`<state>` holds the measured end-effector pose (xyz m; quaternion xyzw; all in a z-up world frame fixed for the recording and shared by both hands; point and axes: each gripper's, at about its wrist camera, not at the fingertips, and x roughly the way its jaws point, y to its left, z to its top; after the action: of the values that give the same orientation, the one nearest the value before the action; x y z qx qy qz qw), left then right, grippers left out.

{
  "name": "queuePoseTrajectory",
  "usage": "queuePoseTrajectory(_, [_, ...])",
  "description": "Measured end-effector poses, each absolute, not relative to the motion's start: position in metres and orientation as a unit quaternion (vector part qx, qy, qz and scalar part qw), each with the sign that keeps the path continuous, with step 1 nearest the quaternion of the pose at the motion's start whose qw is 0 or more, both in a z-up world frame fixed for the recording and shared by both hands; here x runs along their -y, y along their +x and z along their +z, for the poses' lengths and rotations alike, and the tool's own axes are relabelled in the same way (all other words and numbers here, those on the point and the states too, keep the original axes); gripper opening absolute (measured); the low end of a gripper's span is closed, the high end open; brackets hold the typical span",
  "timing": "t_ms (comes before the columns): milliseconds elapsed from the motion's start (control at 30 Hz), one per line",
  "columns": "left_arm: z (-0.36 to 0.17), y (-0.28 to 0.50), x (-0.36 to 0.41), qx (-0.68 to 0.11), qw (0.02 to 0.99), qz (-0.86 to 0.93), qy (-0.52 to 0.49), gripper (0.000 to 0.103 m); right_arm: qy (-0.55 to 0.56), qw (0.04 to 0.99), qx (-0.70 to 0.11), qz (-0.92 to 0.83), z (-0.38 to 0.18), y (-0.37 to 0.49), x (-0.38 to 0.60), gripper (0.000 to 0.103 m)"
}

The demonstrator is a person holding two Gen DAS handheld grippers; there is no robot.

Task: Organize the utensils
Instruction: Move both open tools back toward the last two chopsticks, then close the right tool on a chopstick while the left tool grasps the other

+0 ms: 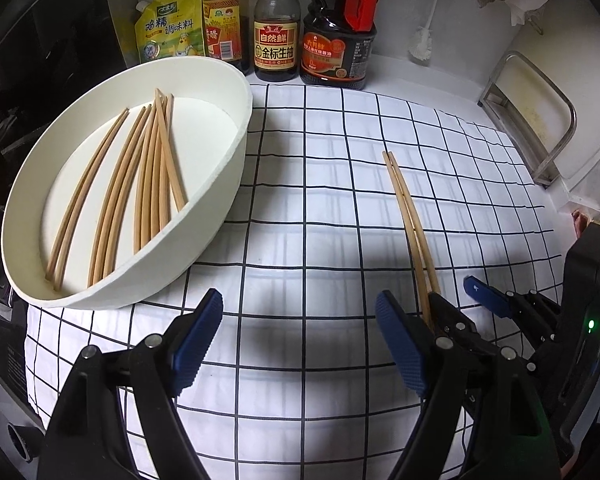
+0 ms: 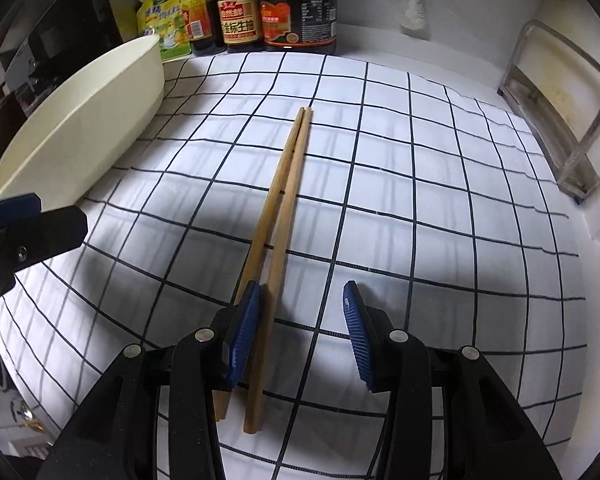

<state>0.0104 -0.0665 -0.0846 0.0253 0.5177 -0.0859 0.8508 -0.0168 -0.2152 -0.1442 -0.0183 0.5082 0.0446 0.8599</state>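
Left gripper (image 1: 300, 336): jaws wide, nothing between them, above the checked cloth (image 1: 320, 184) on the counter. Right gripper (image 2: 300, 332): jaws part open, straddling 2 chopsticks (image 2: 278, 240) lying on the cloth; left pad touches them, right pad stands clear. White oval dish (image 1: 236, 152) holds about 9 chopsticks (image 1: 148, 184). 3 sauce bottles, 1 pouch behind.

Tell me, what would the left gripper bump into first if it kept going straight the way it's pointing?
Probably just the checked cloth. The left gripper points steeply down with its jaws open and nothing between them. The white tub sits off to its left and the chopstick pair to its right.
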Motion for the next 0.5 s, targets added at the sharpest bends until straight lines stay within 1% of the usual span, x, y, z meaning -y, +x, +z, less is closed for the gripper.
queuePoseTrajectory(33, [-0.085, 0.01, 0.068, -0.518, 0.851, -0.086, 0.026, 0.077, -0.019, 0.861, -0.506, 0.048, -0.144, -0.017, 0.215, 0.037])
queuePoseTrajectory(67, [-0.086, 0.01, 0.068, -0.518, 0.85, -0.087, 0.026, 0.077, -0.02, 0.862, -0.504, 0.049, -0.144, -0.018, 0.215, 0.028])
queuePoseTrajectory(100, [-0.087, 0.01, 0.07, -0.519, 0.85, -0.088, 0.026, 0.077, -0.023, 0.863, -0.503, 0.05, -0.143, -0.017, 0.215, 0.017])
queuePoseTrajectory(167, [-0.088, 0.01, 0.072, -0.521, 0.848, -0.09, 0.025, 0.077, -0.022, 0.863, -0.503, 0.052, -0.143, -0.016, 0.217, 0.007])
queuePoseTrajectory(500, [-0.106, 0.014, 0.108, -0.525, 0.842, -0.121, 0.022, 0.078, 0.007, 0.863, -0.504, 0.035, -0.143, -0.02, 0.255, 0.007])
